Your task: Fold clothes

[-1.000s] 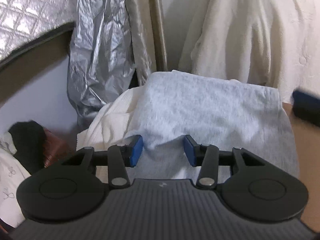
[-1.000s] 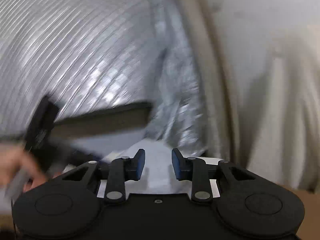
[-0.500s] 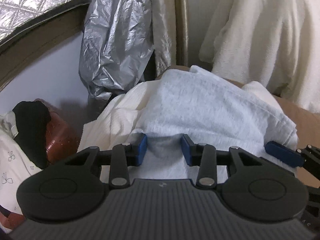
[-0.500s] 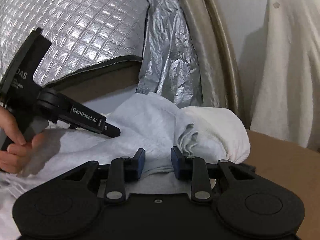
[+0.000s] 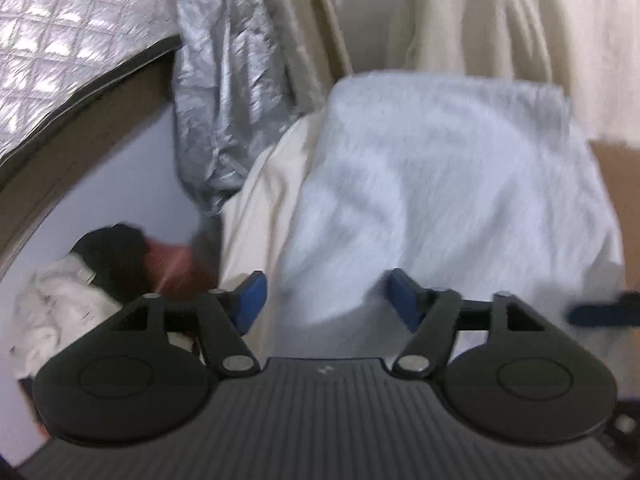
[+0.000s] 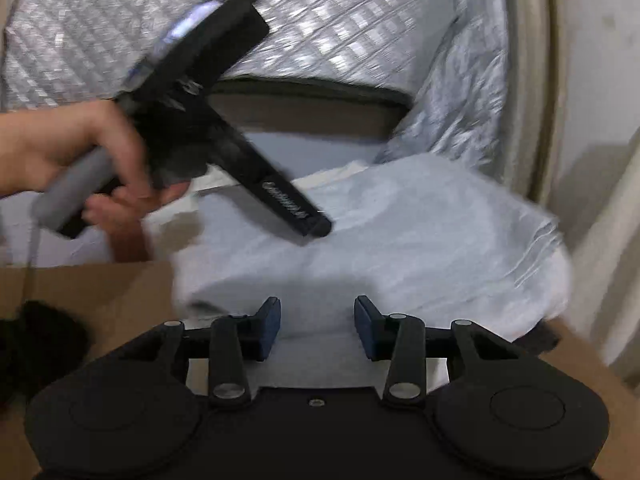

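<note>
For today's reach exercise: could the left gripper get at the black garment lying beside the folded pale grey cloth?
Probably yes: the left gripper, jaws opening, has nothing between it and the black garment, though it now points over the grey cloth.

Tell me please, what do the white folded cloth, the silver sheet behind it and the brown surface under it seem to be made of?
The white folded cloth looks like soft cotton knit or terry: matte, slightly fuzzy, with gentle creases. The silver sheet looks like quilted reflective foil: shiny, with a stitched diamond grid. The brown surface looks like plain cardboard: flat, dull tan, though blur leaves this uncertain.
</note>
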`<control>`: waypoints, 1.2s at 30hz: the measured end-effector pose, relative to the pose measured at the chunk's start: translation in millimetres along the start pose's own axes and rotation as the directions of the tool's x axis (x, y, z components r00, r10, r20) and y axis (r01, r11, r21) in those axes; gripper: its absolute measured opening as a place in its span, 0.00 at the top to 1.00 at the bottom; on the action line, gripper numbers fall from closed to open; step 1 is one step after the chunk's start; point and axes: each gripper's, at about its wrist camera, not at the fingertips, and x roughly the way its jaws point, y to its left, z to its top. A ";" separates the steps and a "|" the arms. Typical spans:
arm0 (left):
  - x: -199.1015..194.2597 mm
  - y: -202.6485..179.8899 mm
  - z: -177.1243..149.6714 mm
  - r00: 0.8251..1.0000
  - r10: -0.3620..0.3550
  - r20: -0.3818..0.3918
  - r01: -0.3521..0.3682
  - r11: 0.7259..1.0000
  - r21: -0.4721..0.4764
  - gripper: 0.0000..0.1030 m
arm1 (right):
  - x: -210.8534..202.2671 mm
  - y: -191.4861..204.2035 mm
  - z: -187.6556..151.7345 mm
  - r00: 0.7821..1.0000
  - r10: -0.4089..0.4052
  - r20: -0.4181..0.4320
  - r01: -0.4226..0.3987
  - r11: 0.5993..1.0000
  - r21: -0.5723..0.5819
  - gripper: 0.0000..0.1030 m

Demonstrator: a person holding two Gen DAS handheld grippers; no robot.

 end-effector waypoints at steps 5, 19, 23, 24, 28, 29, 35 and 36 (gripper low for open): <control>-16.7 23.8 -27.9 0.994 0.061 0.087 -0.050 0.991 -0.125 0.02 | -16.6 0.6 -9.5 0.998 0.043 -0.048 -0.043 0.999 0.015 0.55; -104.6 -9.9 -114.1 0.993 0.120 0.015 -0.115 0.972 -0.207 0.04 | -147.1 12.4 -53.0 0.984 -0.066 0.167 0.001 0.933 0.359 0.41; -175.5 -53.6 -122.0 0.979 0.159 0.130 -0.133 0.973 -0.189 0.04 | -172.7 27.1 -53.3 0.982 -0.130 0.135 0.063 0.908 0.414 0.39; -193.0 -62.6 -122.6 0.970 0.180 0.162 -0.147 0.970 -0.195 0.04 | -178.8 32.1 -53.2 0.980 -0.154 0.126 0.089 0.905 0.415 0.39; -246.3 -81.2 -131.4 0.968 0.154 0.200 -0.095 0.956 -0.276 0.02 | -200.5 53.2 -53.7 0.974 -0.218 0.068 0.174 0.903 0.394 0.31; -257.0 -85.7 -134.7 0.967 0.153 0.202 -0.090 0.953 -0.291 0.02 | -206.7 57.5 -54.5 0.972 -0.226 0.057 0.186 0.899 0.396 0.28; -277.7 -117.4 -171.0 0.973 0.200 0.117 -0.152 0.932 -0.329 0.00 | -229.7 78.3 -74.3 0.938 -0.346 -0.033 0.326 0.843 0.427 0.12; -279.4 -122.6 -176.4 0.976 0.189 0.107 -0.145 0.934 -0.327 0.00 | -233.0 82.2 -77.6 0.937 -0.346 -0.046 0.332 0.840 0.430 0.12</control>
